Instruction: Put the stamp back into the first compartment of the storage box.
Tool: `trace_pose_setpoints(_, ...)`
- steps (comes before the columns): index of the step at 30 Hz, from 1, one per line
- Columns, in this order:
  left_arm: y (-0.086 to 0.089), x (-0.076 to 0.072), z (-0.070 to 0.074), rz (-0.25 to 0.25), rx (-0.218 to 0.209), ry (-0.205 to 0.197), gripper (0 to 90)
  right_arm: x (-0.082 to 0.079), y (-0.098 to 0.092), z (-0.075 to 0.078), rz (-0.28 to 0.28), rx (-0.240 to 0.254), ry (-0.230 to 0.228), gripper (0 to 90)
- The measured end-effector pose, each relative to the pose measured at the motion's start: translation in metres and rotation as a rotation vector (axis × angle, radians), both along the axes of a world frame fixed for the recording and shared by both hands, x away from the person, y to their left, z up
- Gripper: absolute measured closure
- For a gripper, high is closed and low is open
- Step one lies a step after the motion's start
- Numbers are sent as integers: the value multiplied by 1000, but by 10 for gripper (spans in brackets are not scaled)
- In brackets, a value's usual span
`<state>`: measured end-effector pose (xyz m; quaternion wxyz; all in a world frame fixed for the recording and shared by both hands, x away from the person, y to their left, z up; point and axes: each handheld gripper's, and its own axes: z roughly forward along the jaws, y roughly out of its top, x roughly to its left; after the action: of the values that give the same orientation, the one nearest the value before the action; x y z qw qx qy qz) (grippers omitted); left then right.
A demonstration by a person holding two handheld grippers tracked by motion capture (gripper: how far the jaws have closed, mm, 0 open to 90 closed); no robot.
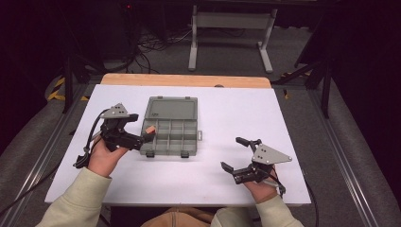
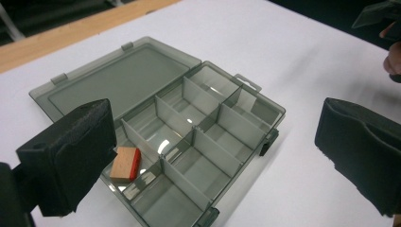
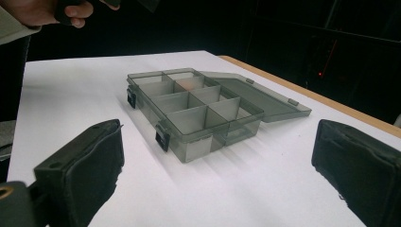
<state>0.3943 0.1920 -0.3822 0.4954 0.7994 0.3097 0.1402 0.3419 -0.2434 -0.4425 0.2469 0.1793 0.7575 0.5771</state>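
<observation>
Work surface: a white table (image 1: pixel 213 175) is seen from the high view, with a wooden strip along its far edge.
Organiser box: a grey translucent organiser box (image 1: pixel 172 138) is placed left of the table's middle, towards the far edge; its lid (image 1: pixel 171 108) is laid fully open and flat on the far side, and the latches face the near edge.
Compartments: the tray is split by dividers into two rows of cells.
Block: a small wooden block (image 2: pixel 126 163) with one red face is lodged in a cell at the box's left end, tilted against the wall; in the high view it is located at the left rim of the box (image 1: pixel 150 129).
Left gripper: the left gripper (image 1: pixel 140 128) is held just beside the left end of the box, above the table's left part.
Left jaws: spread wide; nothing is gripped, and the block is seen apart from both pads (image 2: pixel 71 156).
Right gripper: the right gripper (image 1: pixel 234 153) is held over the near right part of the table, well apart from the box.
Right jaws: spread wide; nothing lies between the pads (image 3: pixel 82 175).
</observation>
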Motion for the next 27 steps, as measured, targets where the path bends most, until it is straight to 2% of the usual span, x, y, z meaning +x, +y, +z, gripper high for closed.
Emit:
trace_pose_setpoints(5,8,-8,-3,0,-37,-32,7,0,0,0,-2,1,3,34)
trace_pose_setpoints(8,16,-17,-7,-20,-79,-78,8,0,0,0,-6,3,6,35)
trace_pose_setpoints(12,22,-25,-13,-29,-112,-142,9,0,0,-1,-6,2,7,34)
trace_pose_setpoints(16,29,-32,-19,-43,-121,-194,9,0,1,-1,-6,3,8,34)
trace_pose_setpoints(19,31,-36,-23,-45,-129,-207,6,0,0,-1,-7,4,8,34)
trace_pose_setpoints(21,36,-40,-29,-43,-140,-231,6,0,0,-1,-8,4,10,34)
trace_pose_setpoints(27,47,-46,-45,-20,-151,-240,5,0,0,-1,-6,7,12,33)
